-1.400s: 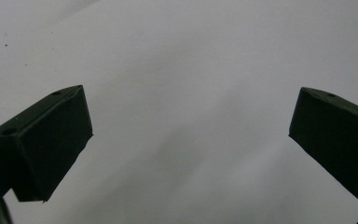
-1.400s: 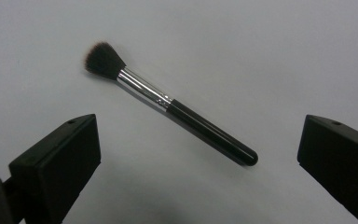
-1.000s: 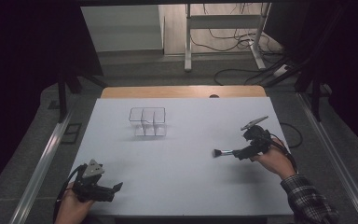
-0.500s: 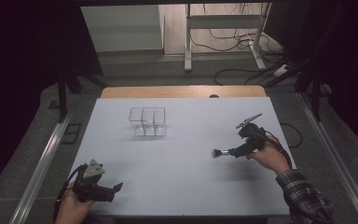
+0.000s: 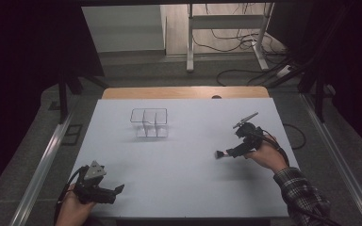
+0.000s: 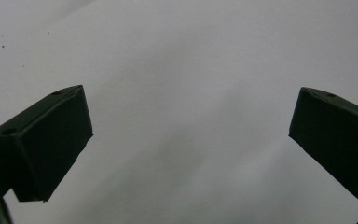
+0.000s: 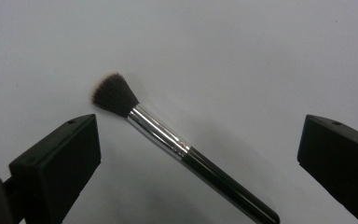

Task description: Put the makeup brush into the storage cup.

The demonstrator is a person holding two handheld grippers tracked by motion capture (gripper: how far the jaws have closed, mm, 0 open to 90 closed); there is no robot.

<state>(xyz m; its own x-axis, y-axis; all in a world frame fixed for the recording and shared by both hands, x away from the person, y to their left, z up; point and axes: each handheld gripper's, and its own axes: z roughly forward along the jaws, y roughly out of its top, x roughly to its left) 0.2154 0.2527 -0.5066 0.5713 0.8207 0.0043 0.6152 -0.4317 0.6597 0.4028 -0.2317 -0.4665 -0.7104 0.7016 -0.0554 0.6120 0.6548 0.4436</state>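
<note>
On the right side of the white table (image 5: 179, 155) my right gripper (image 5: 233, 151) sits low, jaws wide apart, nothing clamped. Between them in the right gripper view lies a makeup brush (image 7: 177, 144): dark bristles, silver ferrule, black handle, touching neither jaw, no readable brand or writing on it. Near the front left corner my left gripper (image 5: 111, 194) has its jaws wide apart too, holding nothing, bare table below. Clear divided organizer (image 5: 150, 122) stands mid-table, well apart from both.

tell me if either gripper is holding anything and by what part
Nothing is held. The right gripper is open around the makeup brush, jaws off its handle; the left gripper is open over bare table.
</note>
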